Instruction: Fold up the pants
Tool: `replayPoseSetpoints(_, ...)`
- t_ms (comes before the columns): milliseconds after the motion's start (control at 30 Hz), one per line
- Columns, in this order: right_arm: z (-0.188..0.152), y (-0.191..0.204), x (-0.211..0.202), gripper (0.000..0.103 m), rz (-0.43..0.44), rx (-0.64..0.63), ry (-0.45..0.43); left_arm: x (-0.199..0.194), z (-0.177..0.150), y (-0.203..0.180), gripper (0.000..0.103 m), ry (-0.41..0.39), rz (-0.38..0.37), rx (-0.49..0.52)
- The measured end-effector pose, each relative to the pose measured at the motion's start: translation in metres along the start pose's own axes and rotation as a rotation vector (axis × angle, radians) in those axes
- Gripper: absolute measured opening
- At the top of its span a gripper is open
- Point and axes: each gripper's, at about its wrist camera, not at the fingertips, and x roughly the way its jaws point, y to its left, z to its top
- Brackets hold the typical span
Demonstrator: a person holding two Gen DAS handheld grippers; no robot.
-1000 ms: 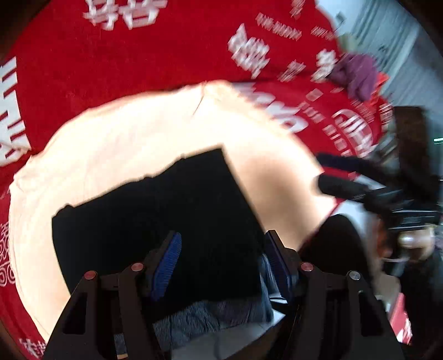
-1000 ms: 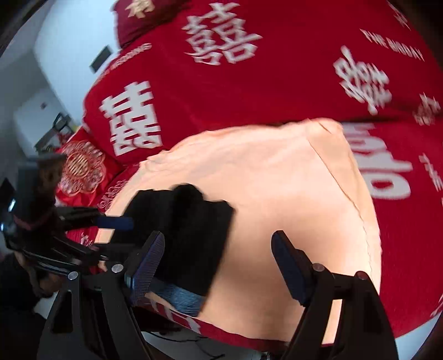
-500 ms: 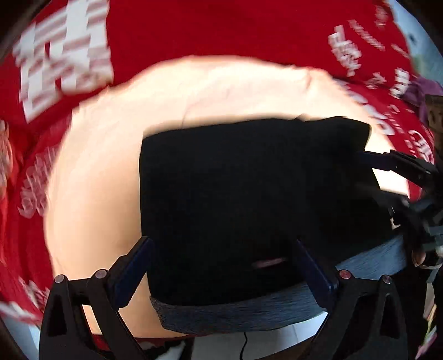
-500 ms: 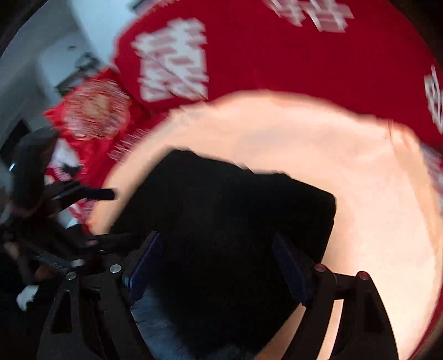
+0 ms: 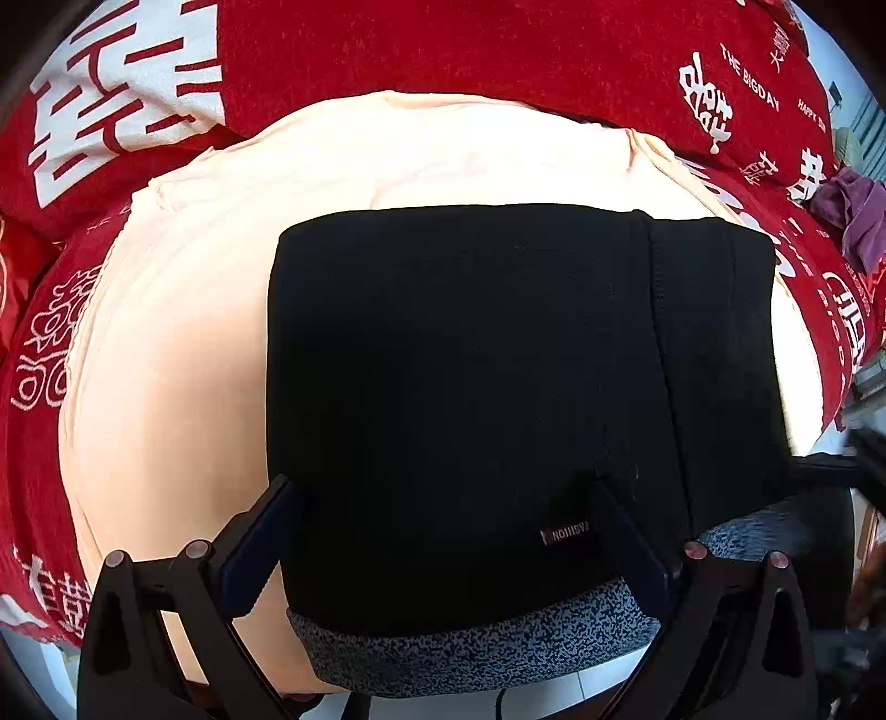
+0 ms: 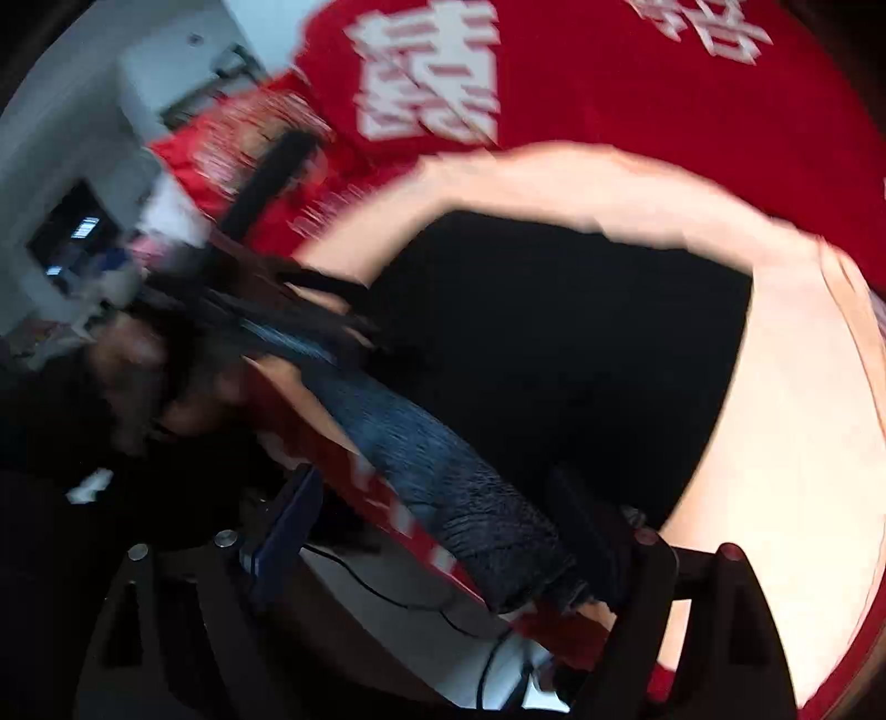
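Both grippers, left (image 5: 443, 531) and right (image 6: 437, 531), are hanging spread over the folded black pants (image 5: 470, 387), the right view blurring everything.

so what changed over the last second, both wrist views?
The black pants went from a small bundle between the left gripper fingers to a flat folded rectangle on the peach cloth. Left jaws widened. Right gripper swung toward the grey waistband. The red bedspread is unchanged.
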Motion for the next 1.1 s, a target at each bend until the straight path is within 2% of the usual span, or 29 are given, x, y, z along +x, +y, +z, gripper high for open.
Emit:
replayPoseSetpoints(100,0.004,-0.006,0.006,0.086,-0.001,0.077,-0.002,-0.001,-0.001,0.001,0.102,0.002,0.004,0.002)
replayPoseSetpoints(167,0.006,0.0,-0.001,0.087,-0.005,0.068,0.008,-0.004,-0.002,0.003,0.102,0.007,0.0,-0.001)
replayPoseSetpoints(267,0.002,0.005,-0.02,0.087,-0.05,0.048,-0.022,-0.015,-0.007,0.004,0.102,-0.02,0.021,0.007)
replayPoseSetpoints(333,-0.004,-0.001,-0.033,0.09,-0.102,0.105,-0.053,-0.023,-0.013,0.006,0.102,-0.059,0.052,0.024)
replayPoseSetpoints(400,-0.009,-0.02,-0.042,0.092,-0.142,0.202,-0.095,-0.021,-0.018,0.011,0.102,-0.055,0.072,0.042)
replayPoseSetpoints(467,-0.018,-0.046,-0.049,0.093,-0.133,0.334,-0.142,-0.015,-0.021,0.021,0.102,-0.033,0.048,0.027)
replayPoseSetpoints(567,-0.023,-0.071,-0.041,0.093,-0.109,0.449,-0.116,-0.009,-0.021,0.042,0.102,0.003,-0.047,-0.068)
replayPoseSetpoints(667,-0.025,-0.077,-0.031,0.093,-0.117,0.471,-0.094,-0.013,-0.022,0.044,0.102,-0.01,-0.021,-0.065)
replayPoseSetpoints(833,-0.025,-0.066,-0.026,0.093,-0.124,0.45,-0.107,-0.021,-0.023,0.027,0.102,-0.043,0.086,-0.001)
replayPoseSetpoints(933,-0.017,-0.049,-0.034,0.093,-0.164,0.378,-0.138,-0.028,-0.02,0.018,0.102,-0.07,0.1,0.007)
replayPoseSetpoints(1000,-0.004,-0.023,-0.036,0.093,-0.17,0.257,-0.181,-0.031,-0.019,0.015,0.102,-0.085,0.102,0.012)
replayPoseSetpoints(1067,0.006,0.0,-0.03,0.093,-0.196,0.115,-0.183,-0.032,-0.018,0.014,0.102,-0.094,0.126,0.027)
replayPoseSetpoints(1100,0.014,0.015,-0.023,0.093,-0.229,0.002,-0.171,-0.032,-0.018,0.012,0.102,-0.094,0.133,0.031)
